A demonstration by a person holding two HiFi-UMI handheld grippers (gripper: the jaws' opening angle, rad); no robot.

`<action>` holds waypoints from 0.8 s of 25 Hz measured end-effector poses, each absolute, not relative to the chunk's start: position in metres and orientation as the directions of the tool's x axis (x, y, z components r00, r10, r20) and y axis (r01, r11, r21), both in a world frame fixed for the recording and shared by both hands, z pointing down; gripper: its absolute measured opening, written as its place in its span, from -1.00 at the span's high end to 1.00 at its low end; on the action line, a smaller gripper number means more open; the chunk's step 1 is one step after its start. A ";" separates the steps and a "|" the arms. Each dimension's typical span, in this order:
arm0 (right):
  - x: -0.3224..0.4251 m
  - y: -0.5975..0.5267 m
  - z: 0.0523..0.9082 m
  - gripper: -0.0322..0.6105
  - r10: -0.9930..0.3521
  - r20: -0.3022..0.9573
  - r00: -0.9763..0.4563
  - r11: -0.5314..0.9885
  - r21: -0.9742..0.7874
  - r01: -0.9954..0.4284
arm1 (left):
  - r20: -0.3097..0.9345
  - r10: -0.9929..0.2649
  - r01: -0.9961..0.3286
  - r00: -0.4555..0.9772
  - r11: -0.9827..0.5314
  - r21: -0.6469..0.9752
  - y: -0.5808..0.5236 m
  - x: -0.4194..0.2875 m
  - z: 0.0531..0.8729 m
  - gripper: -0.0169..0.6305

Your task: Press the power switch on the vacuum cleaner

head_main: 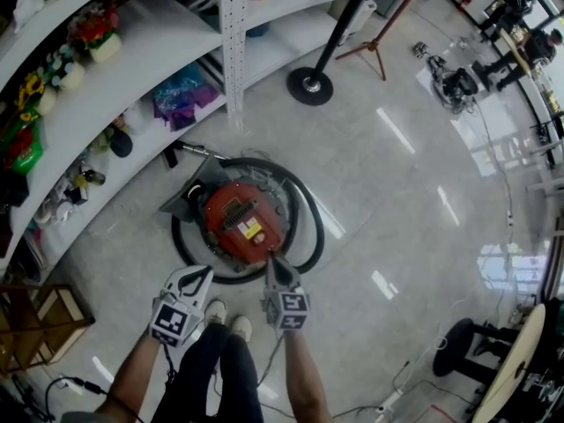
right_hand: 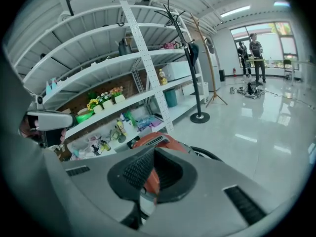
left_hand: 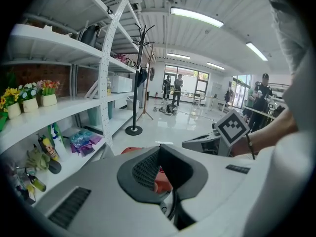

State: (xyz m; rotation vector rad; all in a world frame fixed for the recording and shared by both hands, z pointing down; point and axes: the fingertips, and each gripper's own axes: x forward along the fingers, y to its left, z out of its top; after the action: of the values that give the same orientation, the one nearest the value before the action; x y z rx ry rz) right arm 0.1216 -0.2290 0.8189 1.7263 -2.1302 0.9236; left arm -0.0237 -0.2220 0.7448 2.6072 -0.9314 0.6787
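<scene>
Head view gives me the vacuum cleaner (head_main: 236, 223): a round red body on the floor (head_main: 397, 201), ringed by its black hose (head_main: 310, 227), just right of the long shelf (head_main: 115, 95). My right tool (head_main: 271, 264) points down at the near rim of the red body, its tip at or just above the casing; I cannot tell whether it touches. My left tool (head_main: 204, 276) hangs to the left of it, near the hose and off the body.

In the right gripper view the jaws stand together with nothing held, and the red casing shows close beyond them. The left gripper view shows the same: jaws together, empty, with a sliver of red past them.

I judge this to be the approach for the press, with the right tool as the pressing finger. I cannot pick out the switch itself; a yellow label sits on top of the body, but no button reads clearly. The next move calls for finding the switch on the casing, lining the closed tip over it, then a short, straight push down without skidding off the curved shell.
</scene>
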 end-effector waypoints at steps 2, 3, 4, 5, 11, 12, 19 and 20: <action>0.121 -0.224 0.802 0.86 -0.790 0.547 -0.277 0.108 -0.321 -0.941 | 0.514 -0.522 -0.655 0.680 -0.748 0.106 -0.220 -0.022 0.734 0.93; 0.120 -0.221 0.793 0.86 -0.792 0.542 -0.280 0.115 -0.319 -0.941 | 0.514 -0.522 -0.653 0.681 -0.751 0.102 -0.219 -0.022 0.729 0.93; 0.118 -0.218 0.785 0.86 -0.794 0.537 -0.283 0.121 -0.316 -0.941 | 0.513 -0.522 -0.652 0.681 -0.752 0.100 -0.217 -0.022 0.724 0.93; 0.116 -0.215 0.777 0.86 -0.797 0.531 -0.286 0.128 -0.314 -0.941 | 0.512 -0.522 -0.651 0.682 -0.753 0.099 -0.215 -0.021 0.719 0.93; 0.109 -0.202 0.734 0.87 -0.814 0.500 -0.296 0.147 -0.316 -0.937 | 0.488 -0.540 -0.668 0.686 -0.733 0.127 -0.206 -0.014 0.694 0.93; 0.109 -0.200 0.728 0.86 -0.816 0.497 -0.295 0.145 -0.317 -0.937 | 0.482 -0.544 -0.668 0.687 -0.734 0.125 -0.206 -0.013 0.689 0.93; 0.103 -0.183 0.689 0.87 -0.823 0.486 -0.293 0.144 -0.320 -0.936 | 0.472 -0.528 -0.639 0.706 -0.762 0.103 -0.198 -0.008 0.655 0.93; 0.103 -0.182 0.684 0.87 -0.825 0.485 -0.290 0.142 -0.319 -0.937 | 0.475 -0.524 -0.633 0.707 -0.768 0.097 -0.197 -0.008 0.651 0.93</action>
State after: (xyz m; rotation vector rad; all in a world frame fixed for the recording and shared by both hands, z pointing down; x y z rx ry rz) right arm 0.1034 -0.1817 0.6838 1.7407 -2.2190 0.8557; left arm -0.0084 -0.1967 0.6512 2.6625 -0.9197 0.6265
